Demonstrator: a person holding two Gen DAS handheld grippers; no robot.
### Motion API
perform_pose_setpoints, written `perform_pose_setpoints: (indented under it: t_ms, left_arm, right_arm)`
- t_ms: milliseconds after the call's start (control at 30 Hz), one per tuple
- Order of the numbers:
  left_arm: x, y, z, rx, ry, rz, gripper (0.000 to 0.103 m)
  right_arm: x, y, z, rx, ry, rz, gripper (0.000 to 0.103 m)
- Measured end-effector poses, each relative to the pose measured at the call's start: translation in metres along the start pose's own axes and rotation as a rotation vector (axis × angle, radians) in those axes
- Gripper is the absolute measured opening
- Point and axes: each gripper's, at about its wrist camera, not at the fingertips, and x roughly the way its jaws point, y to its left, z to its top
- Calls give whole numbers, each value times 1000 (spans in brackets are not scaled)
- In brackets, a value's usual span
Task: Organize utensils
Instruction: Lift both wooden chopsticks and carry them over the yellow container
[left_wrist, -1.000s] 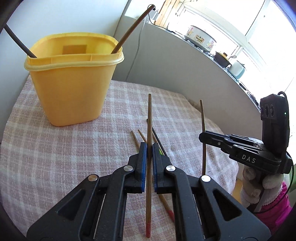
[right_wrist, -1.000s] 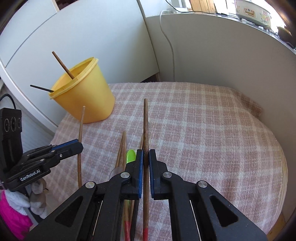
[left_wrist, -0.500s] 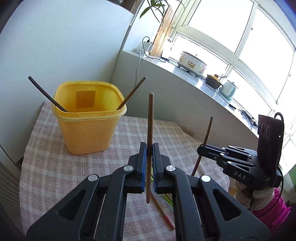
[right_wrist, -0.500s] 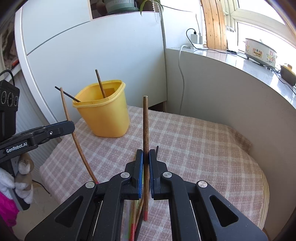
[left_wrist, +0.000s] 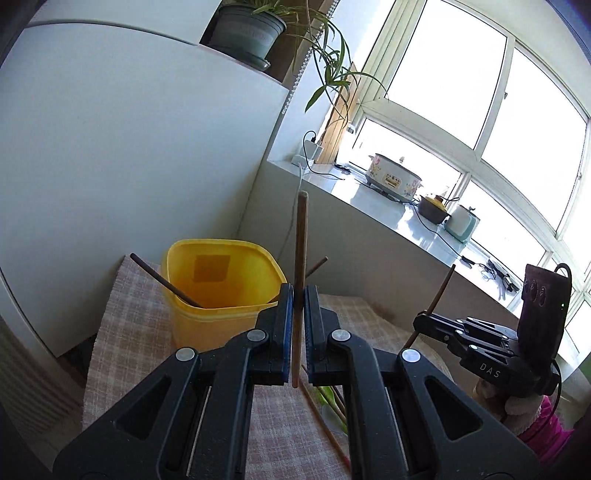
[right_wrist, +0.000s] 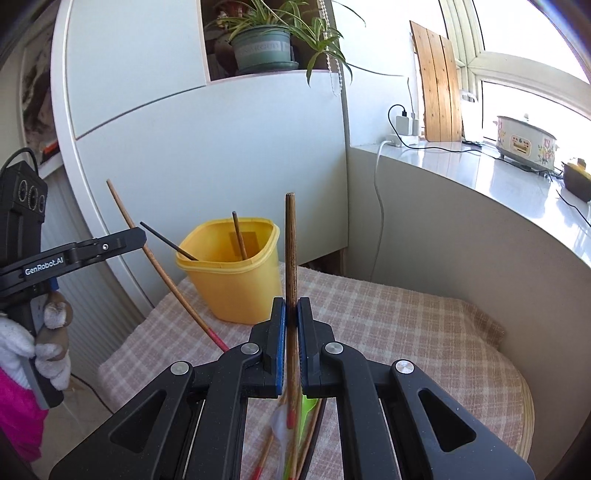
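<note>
Two chopsticks already stand in the yellow bin (right_wrist: 236, 273), one dark and thin leaning out toward 9 o'clock, one brown leaning on the far rim. Two more are in the air. The left gripper (left_wrist: 298, 325) has its fingers closed on a brown chopstick (left_wrist: 301, 240), held upright with its tip at 12 o'clock; seen from the right wrist, this stick ends in a red tip hanging over the checked cloth (right_wrist: 406, 332). The right gripper (right_wrist: 291, 332) is likewise clamped on a second brown chopstick (right_wrist: 290, 251), also upright. The bin sits at about 11 o'clock from both pairs of fingers, at the far corner of the tabletop.

By my judgement the job is roughly half done: neither held stick has reached the bin yet, and several loose sticks (right_wrist: 280, 443), one with a red end, plus something bright green, lie on the cloth beneath the right gripper.

Readable writing: "GenRobot.AI" on the side of the left gripper, and "DAS" on the side of the right one. The pale pot (left_wrist: 393, 179) on the windowsill carries a floral pattern and a small panel too tiny to read.
</note>
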Motion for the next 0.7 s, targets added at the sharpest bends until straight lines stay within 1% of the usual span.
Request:
perform_pose_setpoints:
  t_ms: [133,400,467,533,633,700]
  left_arm:
    - [-13,7,18,1,-47,12,3]
    - [-39,28,50,-37,-149,25,4]
    - [-40,33,56,-35,-164,42,3]
    - [-39,36,62,-23,-179,75,3]
    - [-33,45,68,-43,-185,80,4]
    - [-29,49,72,-48,-191,97,3]
  right_arm:
    - [-2,9,10,-8,-27,25,5]
    - [-2,35,34,-45,-72,63,5]
    - [-1,39,39,-49,-81,72,5]
    - [1,43,46,-52,-91,77,5]
    - [4,49,53,-49,-104,92,5]
    - [7,53,57,-53,-108,98,5]
